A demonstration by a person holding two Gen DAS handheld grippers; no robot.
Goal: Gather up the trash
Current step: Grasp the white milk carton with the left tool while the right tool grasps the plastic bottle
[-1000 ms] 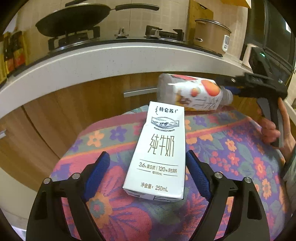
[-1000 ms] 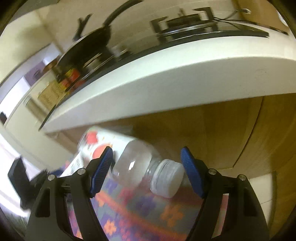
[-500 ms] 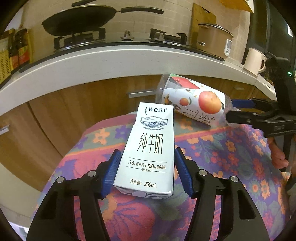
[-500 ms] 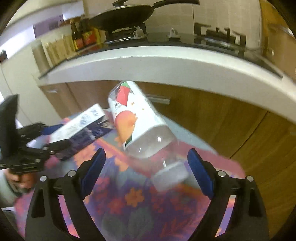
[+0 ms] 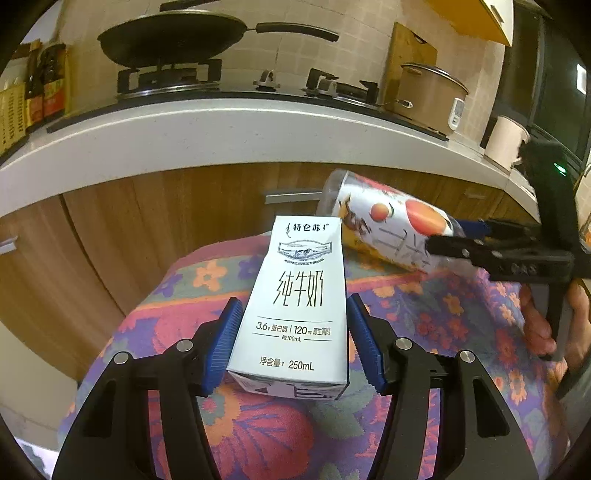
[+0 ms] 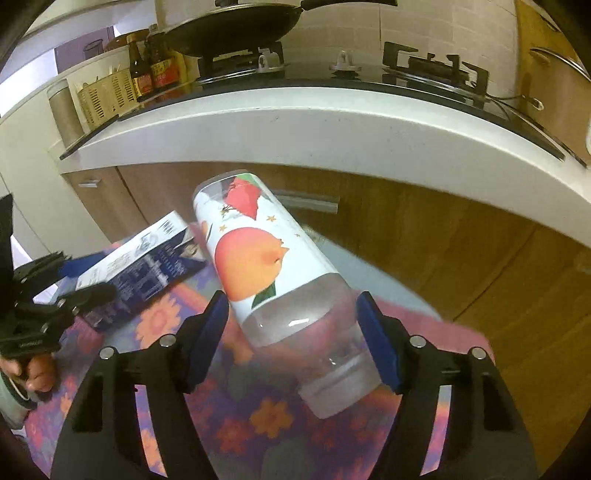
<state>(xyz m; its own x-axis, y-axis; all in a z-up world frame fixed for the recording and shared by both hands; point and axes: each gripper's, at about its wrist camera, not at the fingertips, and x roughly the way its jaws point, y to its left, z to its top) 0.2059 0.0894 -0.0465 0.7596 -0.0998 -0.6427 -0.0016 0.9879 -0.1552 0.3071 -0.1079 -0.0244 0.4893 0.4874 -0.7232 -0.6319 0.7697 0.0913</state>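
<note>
**Both grippers set around trash items on the flowered cloth**

Left gripper [image 5: 291,343]: points down at a slant toward the white rectangular milk carton [image 5: 297,302] with black lettering. Carton lies flat on the flower-patterned cloth [image 5: 424,317] in pink, purple and orange, printed face up, long axis running away from the camera. Both blue ribbed pads [image 5: 225,343] sit against the carton's long sides near its lower end, so the jaws are clamped on the carton. Carton still rests on the cloth as far as the view shows.

Right gripper [image 6: 291,339]: also angled downward, coming in from the right side of the left wrist view. Its jaws straddle the clear, unlabelled neck end of the transparent plastic bottle [image 6: 266,266] with a white peach-print label. Jaws are closing. Left pad is at the bottle's wall; a narrow gap shows at the right pad, so no firm grip can be confirmed. Bottle lies on its side on the cloth, base toward the wooden cabinet front [image 6: 424,236], just beside the carton's far end.

A person's hand [image 5: 543,325] wraps the right gripper's handle at the right edge of the left wrist view.

Background: white countertop edge [image 5: 229,129], black frying pan [image 5: 173,33] on the gas hob.
</note>
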